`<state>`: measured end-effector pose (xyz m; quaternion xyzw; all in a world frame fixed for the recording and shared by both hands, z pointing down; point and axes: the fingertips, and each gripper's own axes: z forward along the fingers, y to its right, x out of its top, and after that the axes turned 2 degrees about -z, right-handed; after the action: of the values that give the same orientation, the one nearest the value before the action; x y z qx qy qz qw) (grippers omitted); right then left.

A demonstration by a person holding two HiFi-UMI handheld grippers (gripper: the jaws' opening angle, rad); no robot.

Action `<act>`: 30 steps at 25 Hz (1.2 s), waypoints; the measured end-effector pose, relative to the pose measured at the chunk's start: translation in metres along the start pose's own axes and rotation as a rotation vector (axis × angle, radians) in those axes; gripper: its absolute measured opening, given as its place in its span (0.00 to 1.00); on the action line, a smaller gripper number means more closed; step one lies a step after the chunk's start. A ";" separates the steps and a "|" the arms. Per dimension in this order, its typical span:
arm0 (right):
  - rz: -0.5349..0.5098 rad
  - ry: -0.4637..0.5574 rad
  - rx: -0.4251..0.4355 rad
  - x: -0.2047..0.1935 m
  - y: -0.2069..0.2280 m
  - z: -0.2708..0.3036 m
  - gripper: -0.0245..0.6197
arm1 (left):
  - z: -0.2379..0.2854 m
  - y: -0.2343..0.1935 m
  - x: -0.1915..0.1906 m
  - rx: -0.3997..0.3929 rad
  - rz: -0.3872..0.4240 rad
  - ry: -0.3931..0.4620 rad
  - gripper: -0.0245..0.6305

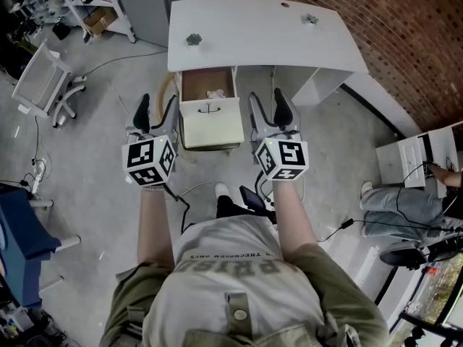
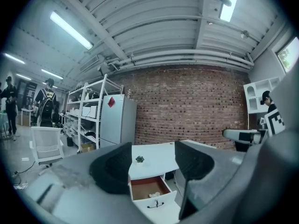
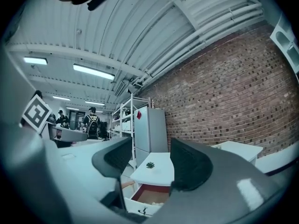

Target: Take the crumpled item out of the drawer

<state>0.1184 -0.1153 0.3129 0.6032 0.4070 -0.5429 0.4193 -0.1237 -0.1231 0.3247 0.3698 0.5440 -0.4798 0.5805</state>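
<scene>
1. Holding both sets of jaws wide apart with nothing between them: left gripper (image 1: 157,114) and right gripper (image 1: 268,112) hang side by side.
2. The crumpled item (image 1: 215,93) lies ahead of and below both jaws, roughly on the line between them. It sits inside the open drawer (image 1: 211,125) under the white worktop (image 1: 246,27), close behind the front panel.
3. My read: pale wadded paper or tissue. Light, soft and squashable, not fragile or slippery.
4. I'd come straight down and pinch across the fattest part of the wad, clear of the drawer walls. A light squeeze should do.
</scene>
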 end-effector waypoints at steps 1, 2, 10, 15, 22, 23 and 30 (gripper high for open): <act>-0.003 0.002 0.006 0.001 0.002 0.007 0.42 | 0.006 -0.001 0.004 0.004 0.001 0.006 0.50; -0.005 0.004 0.012 0.003 0.005 0.013 0.42 | 0.012 -0.001 0.008 0.008 0.002 0.011 0.50; -0.010 0.010 0.050 0.004 0.022 0.057 0.42 | 0.052 -0.006 0.022 0.035 0.015 0.025 0.50; -0.003 -0.017 0.084 -0.012 0.033 0.074 0.42 | 0.070 -0.004 0.011 0.058 0.007 0.007 0.50; 0.030 -0.078 0.097 -0.039 0.039 0.089 0.42 | 0.079 -0.012 -0.016 0.085 -0.005 -0.064 0.50; 0.034 -0.088 0.098 -0.043 0.039 0.089 0.42 | 0.079 -0.014 -0.019 0.089 -0.008 -0.072 0.50; 0.045 -0.150 0.090 -0.070 0.044 0.098 0.42 | 0.089 -0.028 -0.037 0.105 -0.027 -0.110 0.50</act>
<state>0.1234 -0.2245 0.3798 0.5881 0.3360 -0.5948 0.4330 -0.1236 -0.2097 0.3758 0.3656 0.4901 -0.5351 0.5830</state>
